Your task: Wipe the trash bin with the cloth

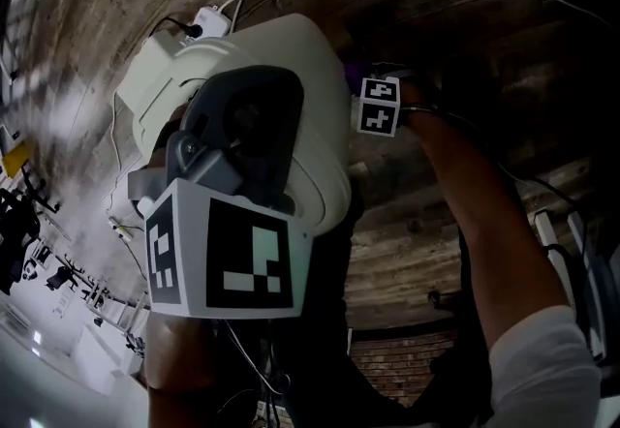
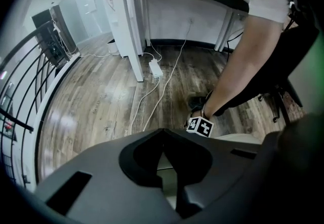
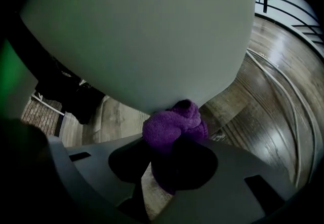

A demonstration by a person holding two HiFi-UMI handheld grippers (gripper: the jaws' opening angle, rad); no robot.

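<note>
Where the cloth sits: the purple cloth (image 3: 174, 126) is bunched between the jaws of the right gripper (image 3: 174, 159), and its front bulge touches the rounded pale wall of the trash bin (image 3: 142, 30).
Right jaws: clamped on the cloth, with a wad pushed out ahead of them.
Left jaws: the left gripper (image 2: 163, 167) has its jaws together with nothing between them; pale bin surface shows just beyond them. I cannot tell whether they touch it.
Bin: it stands on the wooden floor (image 1: 417, 252), with the left gripper above its top and the right one at its side; white cables (image 2: 162, 91) lie on the floor beyond it.
Cloth handling: it looks soft, fluffy and light, so it likely squashes flat under pressure. Held by the bunch, it works as a pad that keeps the hard jaws off the wall.
Bin handling: it looks like smooth, hollow plastic, probably light and stiff, and likely to slide or tip on the floor under a sideways push.
Where to hold: steadying at the top seems best, while the cloth follows the curve with moderate pressure.
</note>
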